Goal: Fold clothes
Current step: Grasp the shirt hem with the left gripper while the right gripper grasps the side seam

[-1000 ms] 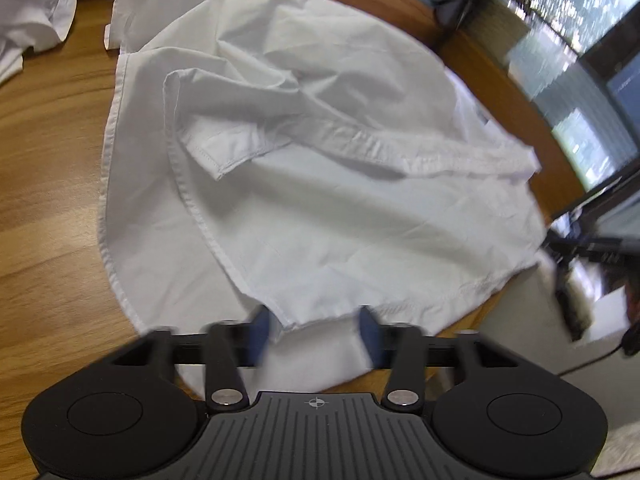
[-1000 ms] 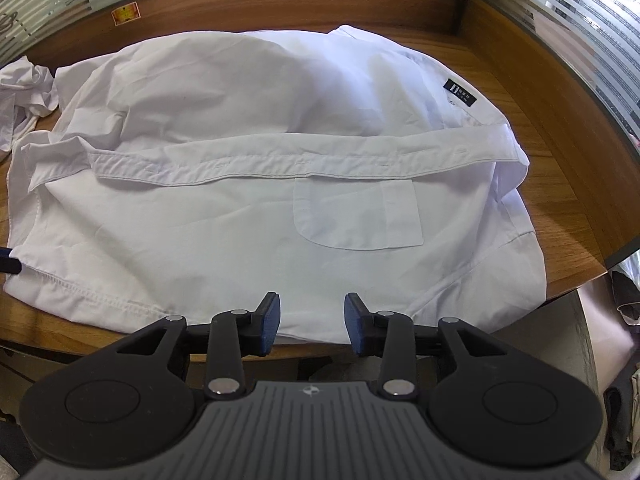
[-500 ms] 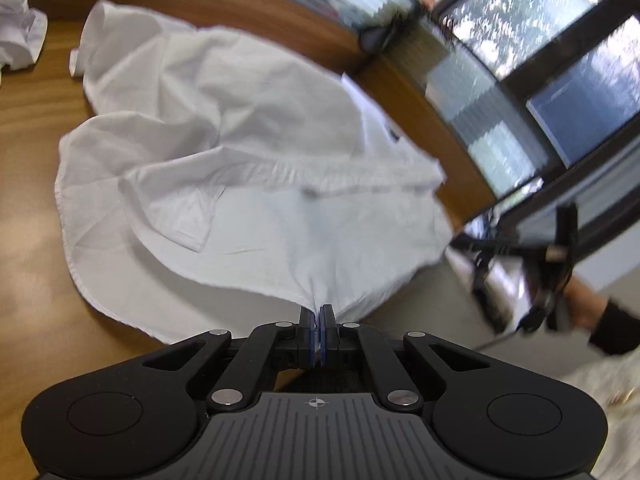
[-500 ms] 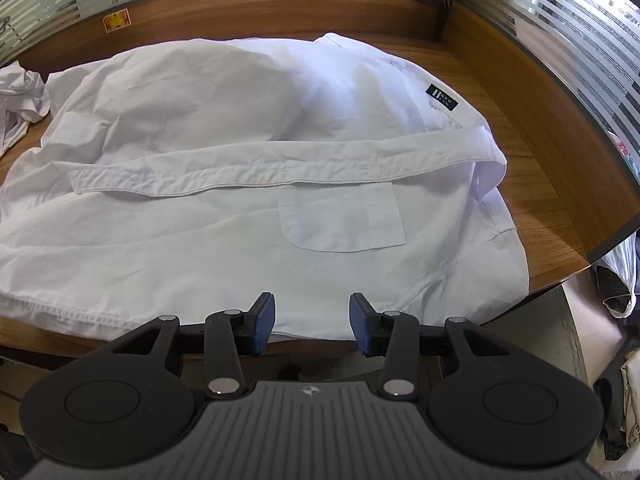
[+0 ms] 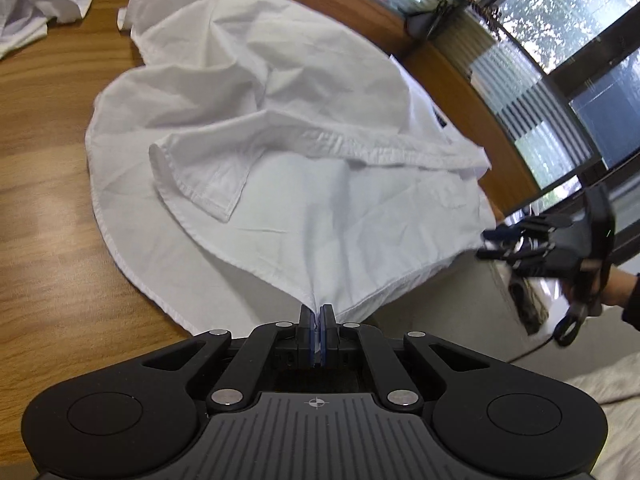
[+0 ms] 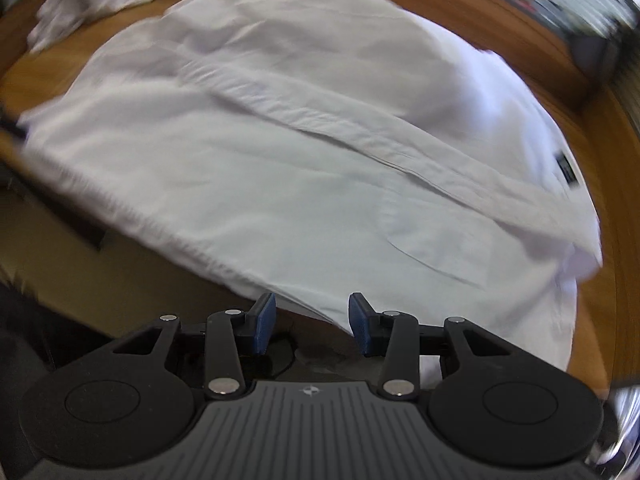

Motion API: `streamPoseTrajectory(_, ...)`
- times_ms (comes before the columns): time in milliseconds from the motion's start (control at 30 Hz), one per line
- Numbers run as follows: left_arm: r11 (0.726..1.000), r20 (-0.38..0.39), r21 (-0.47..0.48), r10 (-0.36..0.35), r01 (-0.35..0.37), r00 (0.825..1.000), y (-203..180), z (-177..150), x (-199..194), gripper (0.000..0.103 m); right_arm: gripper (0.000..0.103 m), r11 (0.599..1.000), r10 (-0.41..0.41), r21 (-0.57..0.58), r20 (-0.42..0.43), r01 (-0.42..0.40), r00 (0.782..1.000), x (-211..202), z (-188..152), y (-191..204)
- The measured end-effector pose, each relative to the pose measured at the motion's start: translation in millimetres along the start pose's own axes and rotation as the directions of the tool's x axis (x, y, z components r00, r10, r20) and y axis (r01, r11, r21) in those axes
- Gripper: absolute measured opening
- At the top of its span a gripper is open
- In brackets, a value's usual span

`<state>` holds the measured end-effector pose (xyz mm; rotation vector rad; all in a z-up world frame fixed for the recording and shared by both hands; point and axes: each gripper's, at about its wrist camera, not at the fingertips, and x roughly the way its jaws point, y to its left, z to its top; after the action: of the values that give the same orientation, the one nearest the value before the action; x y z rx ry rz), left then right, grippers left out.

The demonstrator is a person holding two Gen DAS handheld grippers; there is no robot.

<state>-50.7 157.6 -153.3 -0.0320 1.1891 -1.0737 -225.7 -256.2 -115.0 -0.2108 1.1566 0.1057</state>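
Shirt (image 5: pixel 280 128): lay spread on the wooden table (image 5: pixel 44 208), filling the middle of both views, with its lower hem hanging off the table's near edge at the bottom of each frame.
Left gripper (image 5: pixel 318 322): was clamped shut on the shirt's hem at bottom centre of the left view; cloth ran up from the pinch in a tight fan of creases, so the hem was probably being pulled taut for a fold.
Right gripper (image 6: pixel 312 322): stood with its jaws apart at the bottom of the right view, nothing pressed between the blue pads (image 6: pixel 264 320); the hem lay just above them. It looked to be lining up for a second grip on the same edge, so both corners could be carried together.
Right gripper from the left view: showed at the right edge, off the table beside the shirt's far corner, held by a hand in a dark sleeve (image 5: pixel 630 300).
Fabric: thin white woven cotton, softly rumpled, with stitched hems.
Front strip (image 6: pixel 360 140): a long doubled band crossed the shirt diagonally, with a curved chest pocket (image 6: pixel 432 240) below it.
Label (image 6: pixel 566 166): small dark tag at the right.
Sleeve cuff (image 5: pixel 196 184): folded flat, left of centre.
Other cloth (image 5: pixel 36 4): crumpled white pile in the upper left corner, well apart from the shirt.
Sharpness: right view was blurred.
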Motion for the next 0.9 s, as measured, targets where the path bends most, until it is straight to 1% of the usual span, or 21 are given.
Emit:
streamPoseTrajectory(100, 0.999, 0.019, 0.02, 0.034, -0.034, 0.999, -6.4, 5.3, -2.7, 0.004, 0.041, 0.991, 0.016, -0.135, -0.018, -0.018, 1.0, 10.2, 3.8, 12.1)
streamPoseTrajectory(133, 0.999, 0.029, 0.024, 0.045, -0.046, 0.999, -8.3, 7.0, -5.0, 0.004, 0.037, 0.985, 0.017, -0.171, -0.024, -0.021, 1.0, 12.6, 4.7, 14.0)
streamPoseTrajectory(233, 0.997, 0.074, 0.027, 0.065, -0.067, 0.995, -16.1, 13.4, -13.3, 0.004, 0.035, 0.961, 0.017, -0.275, -0.043, -0.028, 0.999, 19.3, 7.4, 19.1)
streamPoseTrajectory(300, 0.997, 0.099, 0.026, 0.074, -0.077, 0.992, -21.1, 18.2, -18.1, 0.004, 0.034, 0.949, 0.017, -0.314, -0.05, -0.032, 0.999, 20.1, 10.2, 17.8)
streamPoseTrajectory(333, 0.996, 0.111, 0.024, 0.079, -0.082, 0.991, -23.1, 20.9, -20.1, 0.004, 0.033, 0.946, 0.02, -0.323, -0.053, -0.037, 0.998, 20.4, 11.6, 15.6)
streamPoseTrajectory(400, 0.996, 0.129, 0.017, 0.086, -0.089, 0.988, -26.6, 26.5, -22.9, 0.004, 0.025, 0.94, 0.027, -0.339, -0.066, -0.048, 0.997, 21.9, 14.0, 10.2)
streamPoseTrajectory(467, 0.995, 0.145, 0.006, 0.095, -0.096, 0.985, -29.2, 32.1, -24.5, 0.004, 0.009, 0.935, 0.041, -0.349, -0.08, -0.066, 0.996, 23.3, 16.1, 5.8)
streamPoseTrajectory(567, 0.994, 0.162, -0.009, 0.11, -0.11, 0.981, -32.6, 41.4, -25.0, 0.004, 0.003, 0.93, 0.065, -0.357, -0.091, -0.093, 0.994, 23.0, 19.3, -0.4)
streamPoseTrajectory(600, 0.993, 0.167, -0.012, 0.116, -0.116, 0.979, -33.8, 44.9, -25.0, 0.004, 0.001, 0.93, 0.067, -0.356, -0.086, -0.094, 0.994, 21.7, 20.8, -2.7)
streamPoseTrajectory(733, 0.99, 0.187, -0.026, 0.143, -0.141, 0.972, -37.2, 64.6, -23.9, 0.004, 0.001, 0.943, 0.065, -0.325, -0.044, -0.076, 0.997, 14.1, 32.3, -17.7)
streamPoseTrajectory(900, 0.981, 0.203, -0.016, 0.19, -0.191, 0.961, -41.4, 102.5, -12.7, 0.004, 0.001, 0.96, 0.027, -0.278, 0.022, -0.02, 0.999, 8.6, 57.0, -44.3)
